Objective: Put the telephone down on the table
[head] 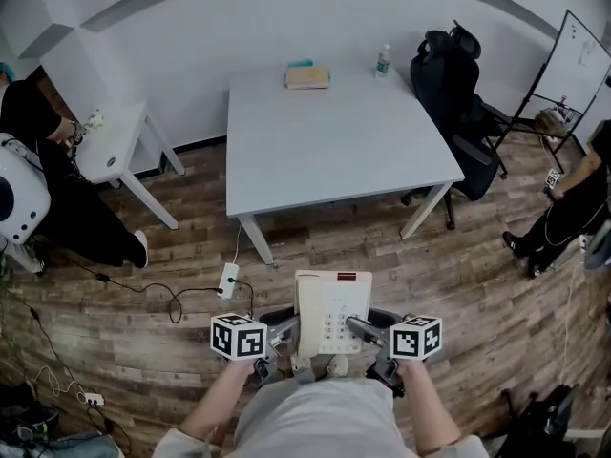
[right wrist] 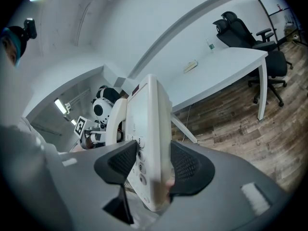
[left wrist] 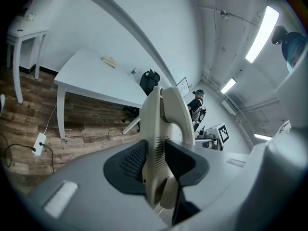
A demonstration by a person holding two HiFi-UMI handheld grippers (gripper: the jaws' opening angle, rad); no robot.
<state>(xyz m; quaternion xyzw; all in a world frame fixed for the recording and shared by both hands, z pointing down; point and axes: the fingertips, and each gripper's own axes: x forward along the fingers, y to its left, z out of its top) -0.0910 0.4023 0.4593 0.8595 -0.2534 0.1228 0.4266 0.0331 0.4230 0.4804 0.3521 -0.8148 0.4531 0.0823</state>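
Closest to the lens are the person's two forearms, low in the head view, each ending in a claw with a marker cube on top. Between them is the telephone (head: 332,311), a cream desk set with its handset on the left and its keypad on the right. It hangs in the air at the lower centre of the frame, above the wooden floor (head: 496,284) and well short of the table (head: 334,151).

The left gripper (head: 284,324) has its jaws closed on the handset side, with the dark pads pressing on the top and underside of the casing. The right gripper (head: 365,330) does the same on the keypad side, its pads tight on both faces. Neither claw is empty or slack, and together they share the weight.

The white table fills the middle of the frame. Near its far edge lie a book (head: 306,76) and a small bottle (head: 382,61), and the near half is bare. A black office chair (head: 456,84) stands at the upper right, a small side table (head: 110,146) at the left, and a power strip (head: 228,281) lies on the floor just ahead of the phone.

From what I can see, this is the carrying stage and nothing has been set down yet. The next move would be to bring both claws forward together and keep the phone level. It should then be lowered flat onto the bare near part of the tabletop before either grip opens.
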